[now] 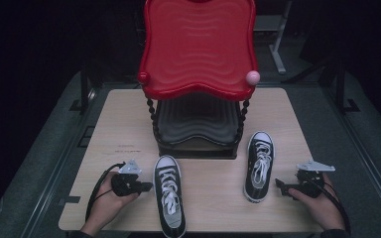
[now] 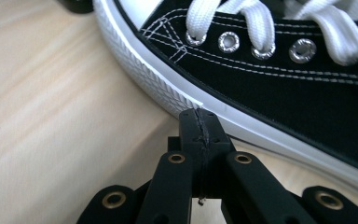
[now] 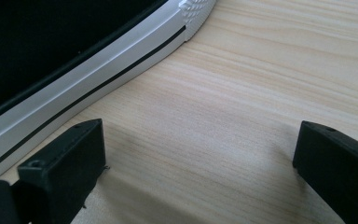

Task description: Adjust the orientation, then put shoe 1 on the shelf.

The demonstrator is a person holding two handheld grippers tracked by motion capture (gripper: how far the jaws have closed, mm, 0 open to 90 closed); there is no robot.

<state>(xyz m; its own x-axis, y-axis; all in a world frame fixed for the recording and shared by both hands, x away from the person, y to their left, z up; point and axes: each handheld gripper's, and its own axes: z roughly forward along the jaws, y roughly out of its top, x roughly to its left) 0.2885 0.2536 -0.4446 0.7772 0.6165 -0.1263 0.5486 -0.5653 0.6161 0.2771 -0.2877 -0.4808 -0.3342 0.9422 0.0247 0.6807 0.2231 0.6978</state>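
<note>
The red tray (image 1: 198, 44) runs off the high view's top edge and hides the lower tier beneath it. The near shoe (image 1: 169, 196) is cropped at the heel by the bottom edge. Print on the counter (image 1: 124, 147) is too small to read.

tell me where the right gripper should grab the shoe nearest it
Judging by its pose, take the right-hand shoe by the heel collar. It lies flat, toe away, and its open rim gives one thin wall to pinch. The right gripper, fingers open, sits beside the heel, so come from the person's side, slightly above.
</note>
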